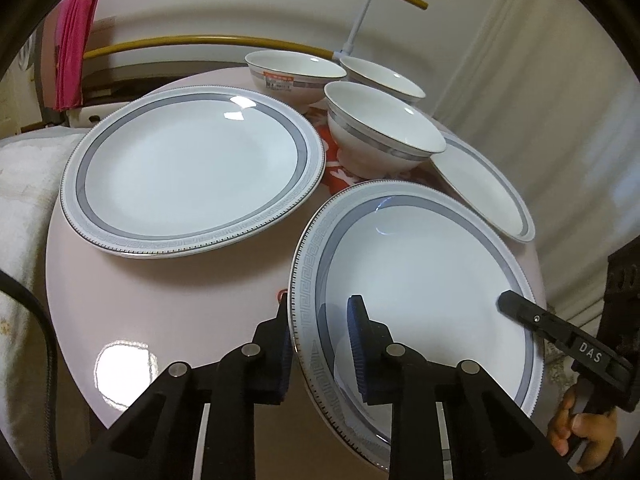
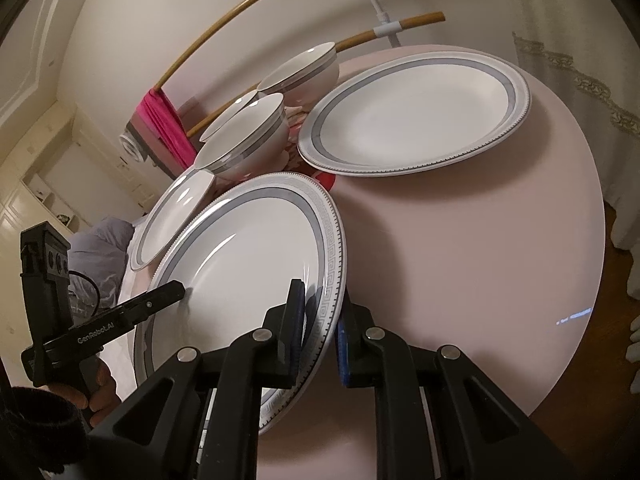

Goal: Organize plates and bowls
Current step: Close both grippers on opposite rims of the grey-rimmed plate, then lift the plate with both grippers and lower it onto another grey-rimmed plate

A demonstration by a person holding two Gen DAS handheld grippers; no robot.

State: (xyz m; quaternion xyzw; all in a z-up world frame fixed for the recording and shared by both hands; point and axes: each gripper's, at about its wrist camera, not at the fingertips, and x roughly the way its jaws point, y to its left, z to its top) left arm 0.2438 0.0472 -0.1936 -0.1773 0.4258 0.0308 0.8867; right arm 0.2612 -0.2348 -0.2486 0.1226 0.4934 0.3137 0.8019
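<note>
A large white plate with a grey key-pattern rim (image 1: 420, 280) is held tilted at the near edge of the round pink table (image 1: 160, 280). My left gripper (image 1: 320, 344) is shut on its left rim. My right gripper (image 2: 320, 332) is shut on the opposite rim of the same plate (image 2: 256, 264); one of its fingers (image 1: 520, 308) shows in the left wrist view. A second large plate (image 1: 192, 168) lies flat on the table, also in the right wrist view (image 2: 416, 116). A third plate (image 1: 484, 188) lies at the table's edge. Three white bowls (image 1: 384, 128) stand at the back.
Yellow curved rails (image 1: 240, 42) with a pink cloth (image 1: 74, 48) run behind the table. A white curtain (image 1: 560, 100) hangs to the right. A white towel-covered surface (image 1: 24, 184) sits left of the table. A red patterned mat (image 1: 340, 168) lies under the bowls.
</note>
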